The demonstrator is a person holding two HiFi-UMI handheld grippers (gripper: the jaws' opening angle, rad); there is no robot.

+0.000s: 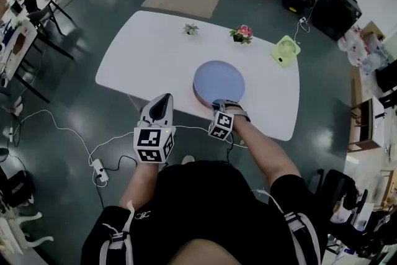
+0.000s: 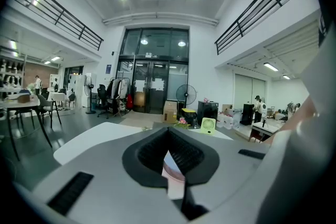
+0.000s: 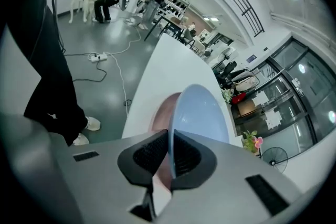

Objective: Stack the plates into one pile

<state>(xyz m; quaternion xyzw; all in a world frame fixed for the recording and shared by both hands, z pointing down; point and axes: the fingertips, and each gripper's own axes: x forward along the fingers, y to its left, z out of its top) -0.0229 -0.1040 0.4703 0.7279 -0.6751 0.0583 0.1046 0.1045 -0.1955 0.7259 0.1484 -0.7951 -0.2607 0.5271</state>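
The round light-blue plate [image 1: 220, 79] is being clamped at its near rim by the right gripper [image 1: 220, 107]. In the right gripper view, the thin rim is being pressed between the two black ribbed pads [image 3: 148, 157], which are set only slightly apart on it. The plate is being held over a round pink plate [image 3: 161, 113] on the near half of the white rounded table [image 1: 142, 53]. Nearly all of the pink plate is being covered, so that only a narrow pink edge is being shown at the left and near side. The gripped rim is being held raised clear of the pink plate. Whether the far rim is resting on it cannot be judged.

The left gripper [image 1: 162, 100] is being held at the table's near edge, left of the two plates and apart from them. Its jaws are being held together at the tips, and nothing is being gripped between them.

Along the far side of the table, a small green potted plant [image 1: 190, 28], a pot of pink flowers [image 1: 241, 34] and a small yellow-green desk fan [image 1: 285, 50] are being shown upright, well apart from the plates.
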